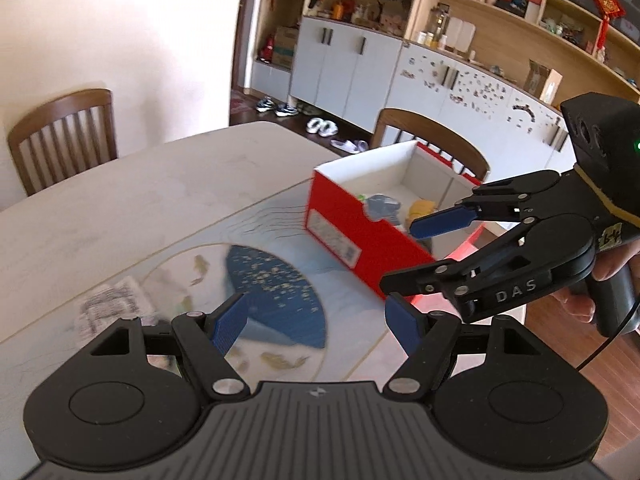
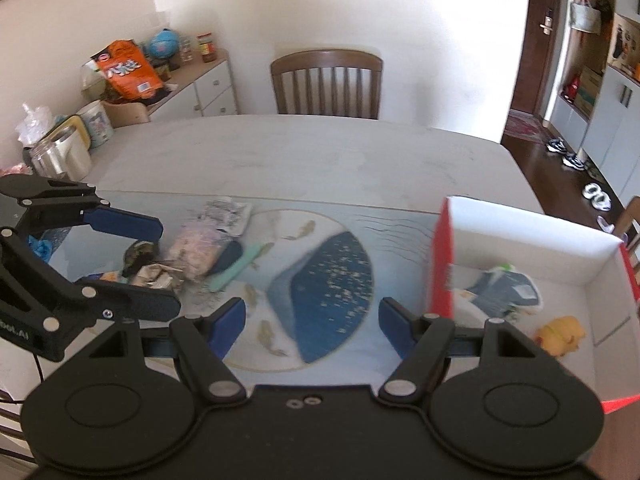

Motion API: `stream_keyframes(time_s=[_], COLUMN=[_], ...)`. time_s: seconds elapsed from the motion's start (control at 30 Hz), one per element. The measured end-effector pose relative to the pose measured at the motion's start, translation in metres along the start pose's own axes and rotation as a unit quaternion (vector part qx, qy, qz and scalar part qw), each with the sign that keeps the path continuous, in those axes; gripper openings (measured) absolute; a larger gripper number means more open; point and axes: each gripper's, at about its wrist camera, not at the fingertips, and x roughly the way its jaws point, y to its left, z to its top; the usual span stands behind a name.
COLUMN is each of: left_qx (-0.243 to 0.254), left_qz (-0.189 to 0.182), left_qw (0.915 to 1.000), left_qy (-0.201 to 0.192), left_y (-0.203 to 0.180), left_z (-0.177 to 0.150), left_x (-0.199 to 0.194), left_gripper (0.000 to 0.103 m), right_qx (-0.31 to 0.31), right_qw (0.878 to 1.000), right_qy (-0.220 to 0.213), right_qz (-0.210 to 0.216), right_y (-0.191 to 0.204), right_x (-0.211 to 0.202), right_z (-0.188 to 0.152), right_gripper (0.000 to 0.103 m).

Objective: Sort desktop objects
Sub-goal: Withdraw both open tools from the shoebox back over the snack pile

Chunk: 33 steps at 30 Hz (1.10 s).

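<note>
A red box with a white inside [image 1: 340,216] stands on the table's right side; it also shows in the right wrist view [image 2: 442,252]. In it lie a blue-grey packet [image 2: 504,288] and a yellow toy [image 2: 560,334]. A pile of loose objects [image 2: 192,252] lies on the mat at left: a printed packet [image 2: 226,212], a pink packet, a mint-green bar [image 2: 236,270]. My left gripper [image 1: 316,320] is open and empty above the mat. My right gripper [image 2: 312,320] is open and empty, near the box's left wall.
A patterned mat with a blue fan shape [image 2: 324,288] covers the table's front. Wooden chairs [image 2: 326,84] stand behind the table. A metal pot [image 2: 60,156] and clutter sit at the far left. Cabinets and shelves [image 1: 440,60] line the wall.
</note>
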Motion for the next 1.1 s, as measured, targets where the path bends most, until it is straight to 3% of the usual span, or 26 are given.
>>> stream_keyframes(time_s=[0.57,1.1], left_qx=[-0.025,-0.029], left_qz=[0.043,0.079], left_qw=[0.9987,0.9964], left_qy=[-0.007,0.004], left_y=[0.071,0.117], left_z=[-0.056,-0.101], left_x=[-0.044,-0.057], left_gripper=[0.075,0.075], right_qx=[-0.053,-0.069], right_qw=[0.998,0.995], right_qy=[-0.017,-0.008], right_qz=[0.042,0.066], right_y=[0.08,0.128], right_x=[0.028,0.059], right_z=[0.009,0.008], right_gripper=[0.073,0.074])
